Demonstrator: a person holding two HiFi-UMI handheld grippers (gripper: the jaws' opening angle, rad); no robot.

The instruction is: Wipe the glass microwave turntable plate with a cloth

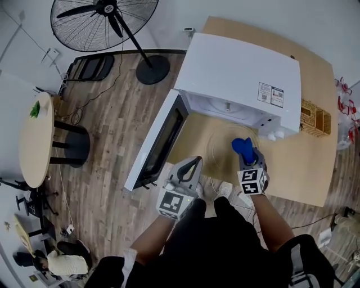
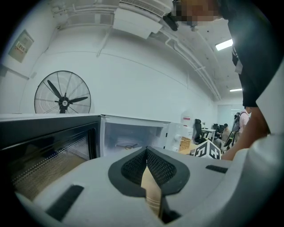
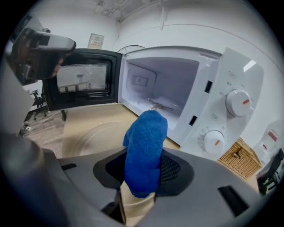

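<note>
While the right gripper (image 1: 246, 153) is clamping a blue cloth (image 1: 242, 146) upright between its jaws, the left gripper (image 1: 191, 166) is hovering at its 9 o'clock, jaws pressed together on nothing. The glass turntable plate (image 1: 216, 147) is lying flat on the wooden table (image 1: 292, 169) before the open white microwave (image 1: 242, 79), with the cloth showing over the plate's 3 o'clock edge and the left gripper at its 8 o'clock.

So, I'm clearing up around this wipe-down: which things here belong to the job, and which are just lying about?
Job: glass turntable plate, blue cloth, microwave.
Lying about: floor fan, wicker basket, round side table.
</note>
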